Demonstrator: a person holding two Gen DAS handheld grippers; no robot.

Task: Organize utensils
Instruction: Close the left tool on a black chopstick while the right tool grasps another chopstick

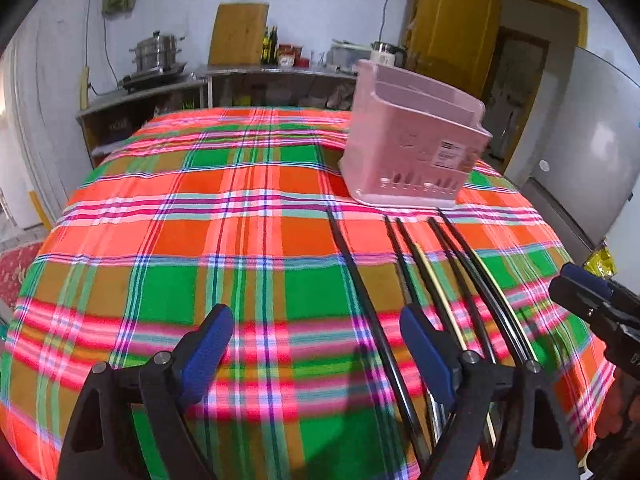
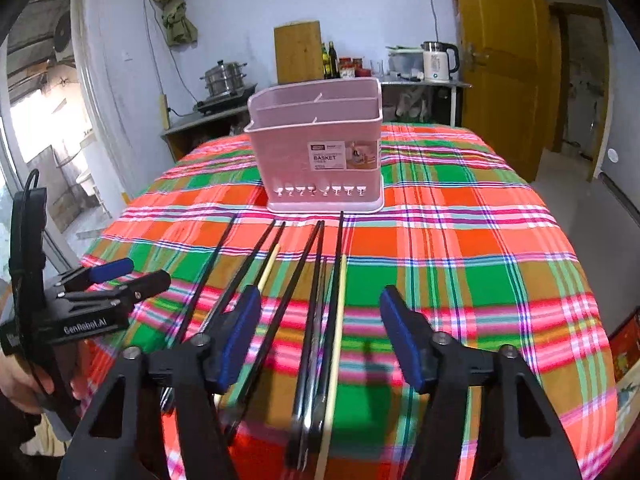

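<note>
A pink plastic utensil basket point(image 2: 320, 152) with inner compartments stands upright on the plaid tablecloth; it also shows in the left wrist view point(image 1: 412, 136). Several black chopsticks point(image 2: 308, 280) and pale ones point(image 2: 338, 304) lie in front of it, pointing toward it; they also show in the left wrist view point(image 1: 420, 280). My right gripper point(image 2: 320, 336) is open, above the chopsticks' near ends. My left gripper point(image 1: 316, 344) is open and empty, left of the chopsticks, with one black chopstick point(image 1: 360, 280) running between its fingers.
The plaid tablecloth point(image 1: 200, 240) covers the whole table. Behind it stand a counter with a steel pot point(image 1: 158, 54), bottles, a kettle point(image 2: 438, 60) and a cutting board. A yellow door point(image 2: 500, 60) is at the right.
</note>
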